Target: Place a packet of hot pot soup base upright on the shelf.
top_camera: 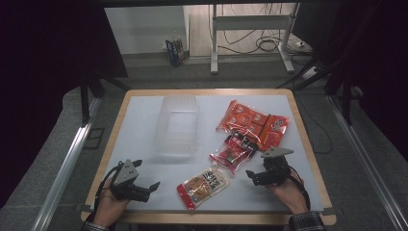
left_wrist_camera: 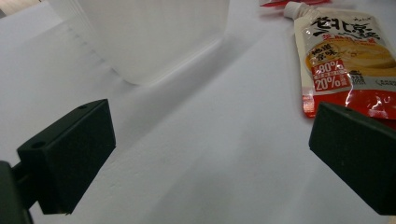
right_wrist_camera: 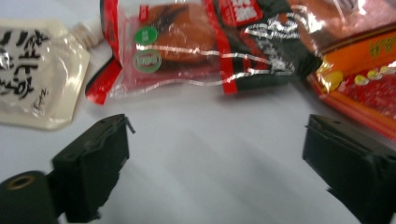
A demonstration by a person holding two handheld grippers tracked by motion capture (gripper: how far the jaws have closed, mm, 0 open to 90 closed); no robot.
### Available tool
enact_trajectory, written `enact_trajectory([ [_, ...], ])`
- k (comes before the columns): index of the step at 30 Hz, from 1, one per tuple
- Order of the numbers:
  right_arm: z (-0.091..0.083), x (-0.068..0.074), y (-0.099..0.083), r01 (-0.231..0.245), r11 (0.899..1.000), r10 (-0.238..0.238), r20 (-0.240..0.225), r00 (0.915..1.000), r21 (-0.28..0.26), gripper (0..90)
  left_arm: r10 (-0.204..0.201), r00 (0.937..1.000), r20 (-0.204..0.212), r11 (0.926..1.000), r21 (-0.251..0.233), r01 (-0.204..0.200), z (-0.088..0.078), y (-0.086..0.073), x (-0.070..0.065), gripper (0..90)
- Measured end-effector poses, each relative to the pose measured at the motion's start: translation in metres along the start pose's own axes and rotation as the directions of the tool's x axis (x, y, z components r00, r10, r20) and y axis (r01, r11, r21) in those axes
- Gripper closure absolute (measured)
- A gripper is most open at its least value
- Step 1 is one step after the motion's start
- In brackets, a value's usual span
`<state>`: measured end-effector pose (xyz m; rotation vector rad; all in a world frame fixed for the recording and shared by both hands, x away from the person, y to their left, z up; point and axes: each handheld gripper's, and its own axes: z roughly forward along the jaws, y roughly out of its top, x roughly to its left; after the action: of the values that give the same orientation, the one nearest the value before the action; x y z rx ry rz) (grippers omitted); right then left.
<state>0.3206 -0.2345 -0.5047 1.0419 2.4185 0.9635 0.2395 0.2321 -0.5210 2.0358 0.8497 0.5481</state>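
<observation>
A clear plastic bin (top_camera: 177,125) stands left of centre, nothing visible inside. The spouted pouch (top_camera: 203,186) lies near, between the left gripper (top_camera: 146,186) and right gripper (top_camera: 251,176); both grippers' jaws stand apart, holding nothing. Snack packets (top_camera: 252,122) lie far right.

High view: above the table (top_camera: 144,103), facing forward-down. Gripper views: low, close over it; all share the spouted pouch (top_camera: 203,186) (left_wrist_camera: 343,60) (right_wrist_camera: 35,74).

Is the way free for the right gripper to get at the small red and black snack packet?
Probably yes: the right gripper stands open, the small red and black snack packet lies just ahead, with bare white mat between.
</observation>
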Motion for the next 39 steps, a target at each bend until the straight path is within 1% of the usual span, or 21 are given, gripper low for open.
enact_trajectory([
  [3, 0.000, -0.001, 0.004, -0.005, 1.000, 0.005, 0.001, 1.0000, -0.005, 12.4, 0.001, 1.0000, 0.000, 1.0000, 0.001, -0.001, 0.000, 0.000, 0.000, 0.4],
  [4, 0.000, -0.003, 0.007, -0.019, 1.000, 0.019, -0.006, 0.9998, -0.008, 17.3, 0.003, 1.0000, -0.001, 1.0000, 0.001, -0.003, 0.000, 0.000, 0.000, 0.4],
  [6, 0.000, -0.006, 0.010, -0.028, 1.000, 0.028, -0.022, 0.9994, -0.010, 21.3, 0.002, 1.0000, -0.001, 1.0000, -0.001, -0.002, 0.000, 0.000, -0.001, 0.4],
  [8, 0.001, -0.008, 0.013, -0.031, 0.999, 0.031, -0.020, 0.9993, -0.005, 25.1, 0.002, 1.0000, 0.000, 1.0000, -0.002, -0.002, 0.000, 0.000, -0.001, 0.4],
  [9, 0.001, -0.008, 0.013, -0.031, 0.999, 0.031, -0.020, 0.9993, -0.005, 25.1, 0.002, 1.0000, 0.000, 1.0000, -0.002, -0.002, 0.000, 0.000, -0.001, 0.4],
  [10, 0.003, -0.009, 0.016, -0.028, 1.000, 0.028, -0.022, 0.9994, 0.007, 28.0, 0.000, 1.0000, 0.000, 1.0000, -0.004, 0.000, 0.000, 0.000, -0.001, 0.4],
  [15, 0.008, -0.013, 0.024, -0.016, 1.000, 0.016, -0.020, 0.9997, 0.015, 33.6, 0.004, 1.0000, 0.004, 1.0000, -0.002, -0.004, 0.000, 0.001, -0.001, 0.4],
  [16, 0.012, -0.016, 0.028, -0.012, 1.000, 0.012, -0.015, 0.9998, 0.020, 36.3, 0.005, 1.0000, 0.005, 1.0000, -0.001, -0.005, 0.001, 0.001, -0.002, 0.4],
  [19, 0.015, -0.020, 0.032, -0.013, 1.000, 0.013, -0.012, 0.9998, 0.019, 38.8, 0.005, 1.0000, 0.005, 1.0000, 0.000, -0.005, 0.001, 0.001, -0.002, 0.4],
  [20, 0.018, -0.025, 0.038, -0.022, 1.000, 0.022, -0.005, 0.9998, 0.020, 41.0, 0.005, 1.0000, 0.004, 1.0000, -0.001, -0.005, 0.001, 0.001, -0.002, 0.4],
  [25, 0.024, -0.033, 0.047, -0.037, 0.999, 0.037, 0.006, 0.9993, 0.013, 46.3, 0.003, 1.0000, 0.002, 1.0000, 0.001, -0.003, 0.001, 0.001, -0.001, 0.4],
  [26, 0.028, -0.039, 0.053, -0.041, 0.999, 0.041, 0.010, 0.9991, 0.009, 50.5, 0.004, 1.0000, 0.001, 1.0000, 0.002, -0.004, 0.001, 0.001, -0.001, 0.4],
  [27, 0.028, -0.039, 0.053, -0.041, 0.999, 0.041, 0.010, 0.9991, 0.009, 50.5, 0.004, 1.0000, 0.001, 1.0000, 0.002, -0.004, 0.001, 0.001, -0.001, 0.4],
  [28, 0.034, -0.044, 0.059, -0.052, 0.999, 0.052, 0.020, 0.9984, 0.006, 55.2, 0.004, 1.0000, 0.001, 1.0000, 0.001, -0.004, 0.001, 0.001, -0.001, 0.4],
  [29, 0.034, -0.044, 0.059, -0.052, 0.999, 0.052, 0.020, 0.9984, 0.006, 55.2, 0.004, 1.0000, 0.001, 1.0000, 0.001, -0.004, 0.001, 0.001, -0.001, 0.4],
  [30, 0.040, -0.049, 0.065, -0.058, 0.998, 0.058, 0.026, 0.9980, 0.006, 60.4, 0.003, 1.0000, 0.001, 1.0000, 0.001, -0.003, 0.001, 0.001, -0.001, 0.5],
  [32, 0.048, -0.055, 0.071, -0.058, 0.998, 0.057, 0.043, 0.9974, 0.010, 65.0, 0.004, 1.0000, 0.000, 1.0000, 0.001, -0.004, 0.001, 0.001, -0.001, 0.5],
  [33, 0.048, -0.055, 0.071, -0.058, 0.998, 0.057, 0.043, 0.9974, 0.010, 65.0, 0.003, 1.0000, 0.001, 1.0000, 0.001, -0.003, 0.001, 0.001, -0.001, 0.5],
  [36, 0.066, -0.065, 0.084, -0.068, 0.997, 0.066, 0.071, 0.9953, 0.026, 74.5, 0.004, 1.0000, 0.000, 1.0000, 0.001, -0.004, 0.001, 0.000, -0.001, 0.5],
  [37, 0.066, -0.065, 0.084, -0.068, 0.997, 0.066, 0.071, 0.9953, 0.026, 74.5, 0.004, 1.0000, 0.000, 1.0000, 0.001, -0.004, 0.001, 0.000, -0.001, 0.6],
  [39, 0.075, -0.072, 0.090, -0.062, 0.998, 0.059, 0.092, 0.9940, 0.030, 80.6, 0.005, 1.0000, 0.000, 1.0000, 0.001, -0.005, 0.001, 0.000, -0.001, 0.6],
])
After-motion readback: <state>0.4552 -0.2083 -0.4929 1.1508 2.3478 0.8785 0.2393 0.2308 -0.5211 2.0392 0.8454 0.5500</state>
